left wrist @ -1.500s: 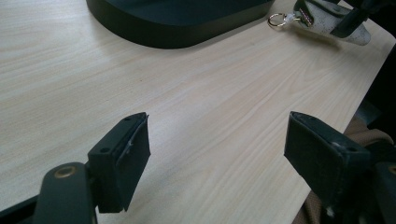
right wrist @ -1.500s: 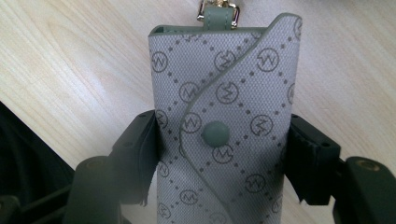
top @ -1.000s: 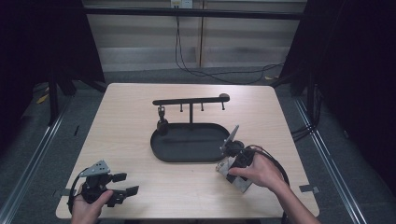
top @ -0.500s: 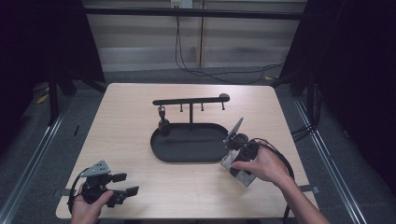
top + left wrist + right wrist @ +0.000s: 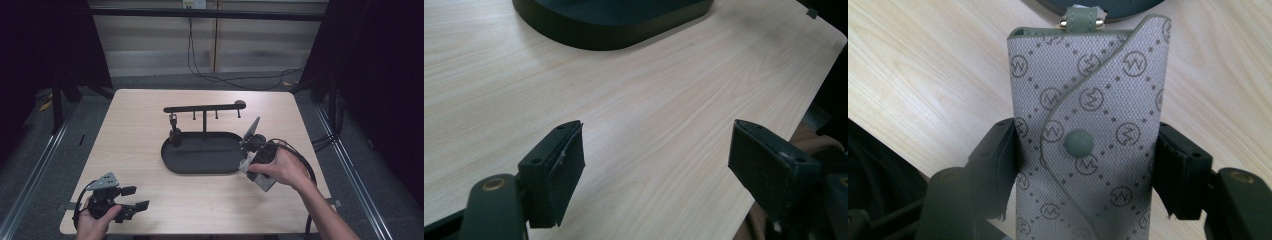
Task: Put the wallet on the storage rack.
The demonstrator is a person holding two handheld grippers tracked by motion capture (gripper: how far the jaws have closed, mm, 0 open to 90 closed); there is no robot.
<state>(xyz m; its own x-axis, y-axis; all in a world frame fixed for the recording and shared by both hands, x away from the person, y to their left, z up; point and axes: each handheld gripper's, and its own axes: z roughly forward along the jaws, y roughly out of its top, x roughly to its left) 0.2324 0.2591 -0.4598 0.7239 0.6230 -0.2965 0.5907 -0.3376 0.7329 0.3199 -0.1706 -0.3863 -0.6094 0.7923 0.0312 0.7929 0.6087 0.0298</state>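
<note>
light falls from above onto the pale table (image 5: 150,145), bright there while the surroundings sink into near black. the high view is soft and grainy. ahead of the left gripper (image 5: 656,165) the tray (image 5: 614,22) casts a soft-edged shadow. between the right gripper (image 5: 1088,165) jaws the pouch (image 5: 1088,125) weave is sharp; its far end perhaps slightly blurred.

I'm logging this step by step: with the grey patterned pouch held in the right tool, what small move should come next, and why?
Probably carry the pouch a little farther forward, over the black tray toward its hook bar. The right tool is clamped on the pouch's sides, its loop end pointing at the tray rim, while the left tool sits open near the table's corner.
</note>
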